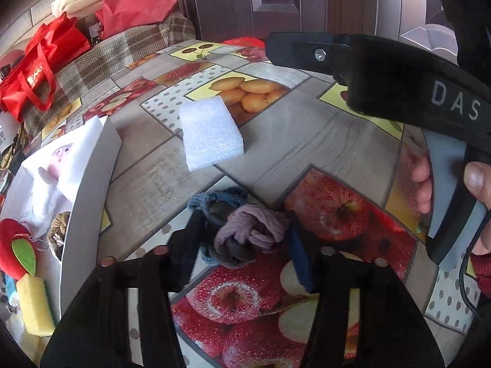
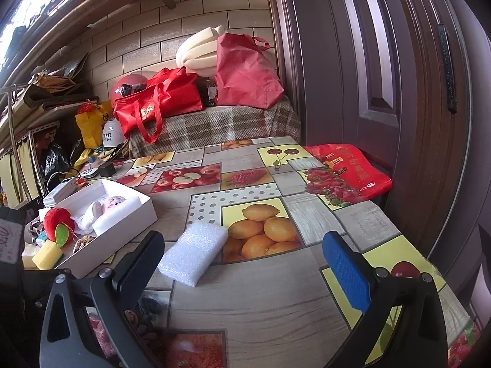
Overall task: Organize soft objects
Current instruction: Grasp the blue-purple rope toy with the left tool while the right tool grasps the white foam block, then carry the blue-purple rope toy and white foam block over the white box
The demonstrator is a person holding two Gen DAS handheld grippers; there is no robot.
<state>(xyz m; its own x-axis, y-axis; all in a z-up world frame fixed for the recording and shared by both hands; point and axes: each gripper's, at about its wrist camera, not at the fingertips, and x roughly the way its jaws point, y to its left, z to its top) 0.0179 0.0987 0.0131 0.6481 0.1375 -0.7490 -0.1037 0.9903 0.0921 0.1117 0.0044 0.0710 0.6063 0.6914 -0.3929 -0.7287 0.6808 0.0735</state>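
The left claw [image 1: 242, 245] was wide open around a pile of hair ties [image 1: 236, 230], low in the middle of the frame. The right claw [image 2: 245, 263] was wide open and held nothing. One foam block [image 2: 194, 252] lay on the surface [image 2: 276, 300]. One white box [image 2: 122, 230] sat at the left.

Black handheld grippers, blue pad, bare fingers

The left gripper [image 1: 242, 245] has black slotted finger frames with round silvery pins and a dark blue pad on one finger. The right gripper [image 2: 245, 263] is matte black too, its right pad [image 2: 346, 273] bright blue and textured. Seen from the left wrist, its body carries white letters "DAS", a silver screw, a grey handle and a thin black cable; the right hand [image 1: 451, 184] shows bare skin and a dark red cuff.
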